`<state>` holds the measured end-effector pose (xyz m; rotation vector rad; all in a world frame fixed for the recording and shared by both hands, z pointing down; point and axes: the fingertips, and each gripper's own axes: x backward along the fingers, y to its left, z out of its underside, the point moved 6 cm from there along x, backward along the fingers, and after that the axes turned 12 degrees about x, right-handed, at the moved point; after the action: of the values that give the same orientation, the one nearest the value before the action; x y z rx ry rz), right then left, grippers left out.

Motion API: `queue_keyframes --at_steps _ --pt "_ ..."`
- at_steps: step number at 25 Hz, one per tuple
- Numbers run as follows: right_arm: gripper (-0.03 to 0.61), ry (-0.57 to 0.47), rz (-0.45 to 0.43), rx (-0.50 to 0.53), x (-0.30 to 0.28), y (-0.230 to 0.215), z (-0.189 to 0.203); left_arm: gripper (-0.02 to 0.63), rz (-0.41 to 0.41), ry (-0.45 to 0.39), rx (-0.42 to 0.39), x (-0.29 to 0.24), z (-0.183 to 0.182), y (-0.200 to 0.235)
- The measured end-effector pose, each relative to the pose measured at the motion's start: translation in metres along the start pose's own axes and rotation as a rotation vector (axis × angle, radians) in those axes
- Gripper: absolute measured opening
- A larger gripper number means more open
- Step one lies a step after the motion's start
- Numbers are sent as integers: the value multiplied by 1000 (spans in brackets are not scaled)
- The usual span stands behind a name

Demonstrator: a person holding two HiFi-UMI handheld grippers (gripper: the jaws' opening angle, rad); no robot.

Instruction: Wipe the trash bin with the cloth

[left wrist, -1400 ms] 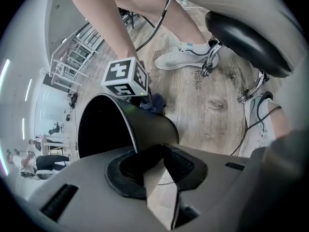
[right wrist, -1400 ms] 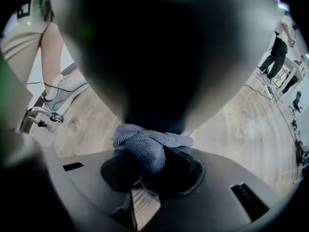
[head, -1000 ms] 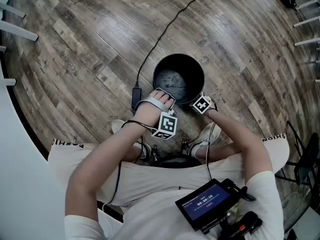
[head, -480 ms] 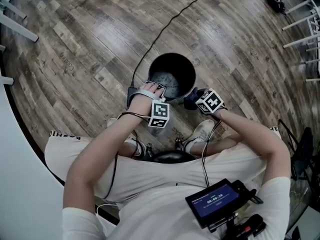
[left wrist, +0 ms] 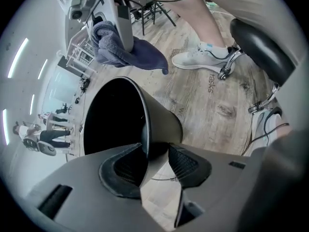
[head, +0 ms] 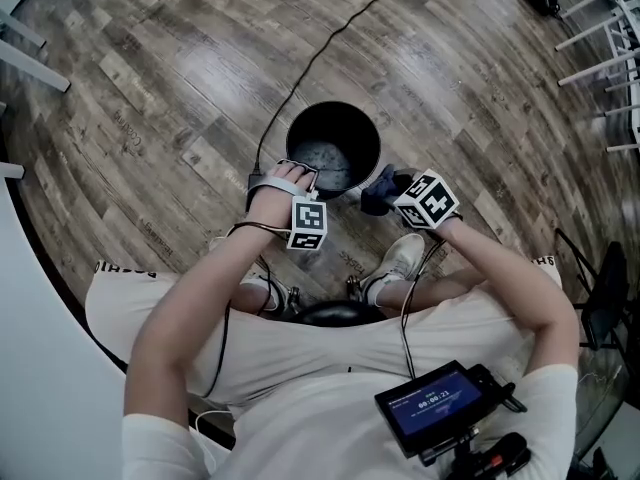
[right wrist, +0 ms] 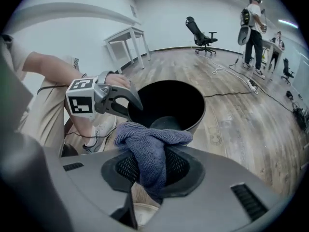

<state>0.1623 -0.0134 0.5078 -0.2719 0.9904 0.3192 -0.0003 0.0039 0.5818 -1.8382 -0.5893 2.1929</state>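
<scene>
**Head view.** The right claw (head: 388, 190) has risen from the mouth of the trash bin (head: 373, 129), where it was a second ago. It now hangs just outside the rim, on the far side from the left claw (head: 300, 172). The dark blue cloth (head: 376, 192) is bunched at its tip. The left claw has hardly shifted and sits at the rim's near edge. The bin stands upright on the wooden floor (head: 150, 68).

**Left gripper view.** This claw's jaws have just been opening and now stand wide. The bin's rim runs up between them, close against one pad with a clear gap to the other, so nothing is pinched. Beyond this claw, above the bin's mouth, the cloth hangs from the right claw.

**Right gripper view.** The jaws are closed on the cloth. A folded wad bulges ahead of the pads and a tail droops beneath them. The bin's open mouth lies ahead of this claw and below it. The left claw is at the rim, off to the left.

Taken together, the pass inside the bin looks finished or paused: the cloth is clear of the bin and the steadying hold on the rim is let go. The outer wall may still need wiping, and that would likely call for a fresh hold on the rim first.
</scene>
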Motion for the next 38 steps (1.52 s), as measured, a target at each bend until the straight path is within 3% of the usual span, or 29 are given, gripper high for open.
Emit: queue_keyframes --at_steps 4,10,28,31,38 --pt "97 54 -15 101 -17 5 4 154 17 13 -58 0 -3 -4" --pt "97 114 -25 130 -49 -11 16 117 12 -20 -143 3 -17 -16" --pt "97 169 1 231 -190 -49 106 110 58 -85 -153 2 -27 -12" --pt "97 169 8 207 -213 -52 122 110 55 -92 -146 2 -28 -11" --pt "97 190 18 32 -218 -55 126 110 67 -92 -140 -2 -27 -9"
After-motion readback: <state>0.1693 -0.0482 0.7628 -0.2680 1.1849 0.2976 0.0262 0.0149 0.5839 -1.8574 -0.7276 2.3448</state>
